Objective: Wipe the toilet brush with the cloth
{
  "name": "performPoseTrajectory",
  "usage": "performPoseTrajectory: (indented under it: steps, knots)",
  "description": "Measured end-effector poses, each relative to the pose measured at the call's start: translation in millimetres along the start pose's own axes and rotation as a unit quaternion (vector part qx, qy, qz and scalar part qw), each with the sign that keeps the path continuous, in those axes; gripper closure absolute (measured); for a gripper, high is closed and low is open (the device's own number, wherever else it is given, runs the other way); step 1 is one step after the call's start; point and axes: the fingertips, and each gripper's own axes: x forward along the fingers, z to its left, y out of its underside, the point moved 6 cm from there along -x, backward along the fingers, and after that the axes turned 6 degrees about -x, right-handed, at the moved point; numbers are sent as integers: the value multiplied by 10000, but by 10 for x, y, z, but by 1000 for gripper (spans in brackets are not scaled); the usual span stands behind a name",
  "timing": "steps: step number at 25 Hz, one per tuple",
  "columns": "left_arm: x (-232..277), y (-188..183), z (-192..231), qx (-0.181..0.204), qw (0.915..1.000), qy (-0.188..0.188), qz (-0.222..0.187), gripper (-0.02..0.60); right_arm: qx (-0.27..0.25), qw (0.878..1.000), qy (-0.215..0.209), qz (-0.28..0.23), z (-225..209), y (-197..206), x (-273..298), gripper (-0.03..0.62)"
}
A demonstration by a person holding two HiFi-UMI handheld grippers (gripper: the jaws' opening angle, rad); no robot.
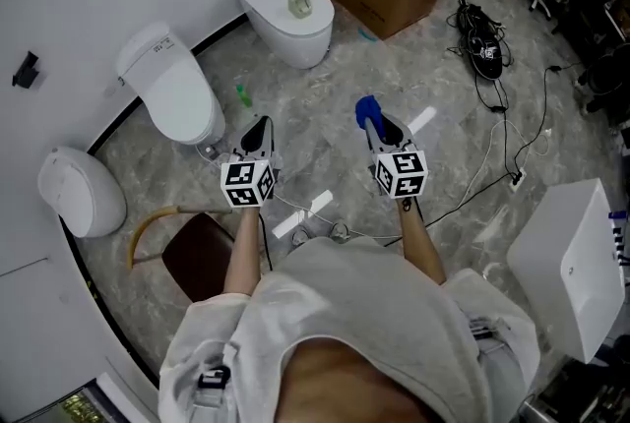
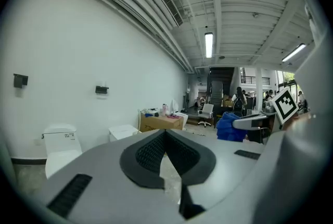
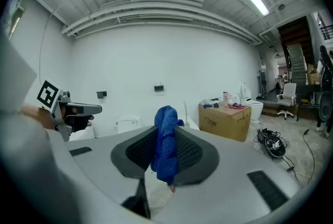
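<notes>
Right gripper (image 1: 382, 128) clamped on the blue cloth (image 3: 166, 145); left gripper (image 1: 258, 128) closed, empty. Toilet brush (image 1: 299, 0) upright, well ahead, nearer the left gripper.

left gripper (image 1: 258, 128): jaws together, empty | right gripper (image 1: 379, 126): jaws clamped on cloth (image 1: 366, 106) | both held forward, side by side

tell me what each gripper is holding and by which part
The right gripper pinches the blue cloth across its bunched middle, a fold poking past the tips. The left gripper is shut on nothing.
</notes>
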Motion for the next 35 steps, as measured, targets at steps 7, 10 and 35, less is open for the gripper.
performPoseTrajectory:
  steps: [7, 10, 35]
  knots:
    - [162, 10, -159, 50, 9999, -104, -14, 563, -26, 9997, -260, -40, -168, 12, 97, 497]
    - [212, 23, -215, 48, 9999, -148, 4, 563, -15, 9994, -337, -35, -217, 28, 136, 497]
    - [2267, -683, 1065, 139, 9988, 467, 7, 563, -136, 9999, 0, -24, -620, -697, 2282, 497]
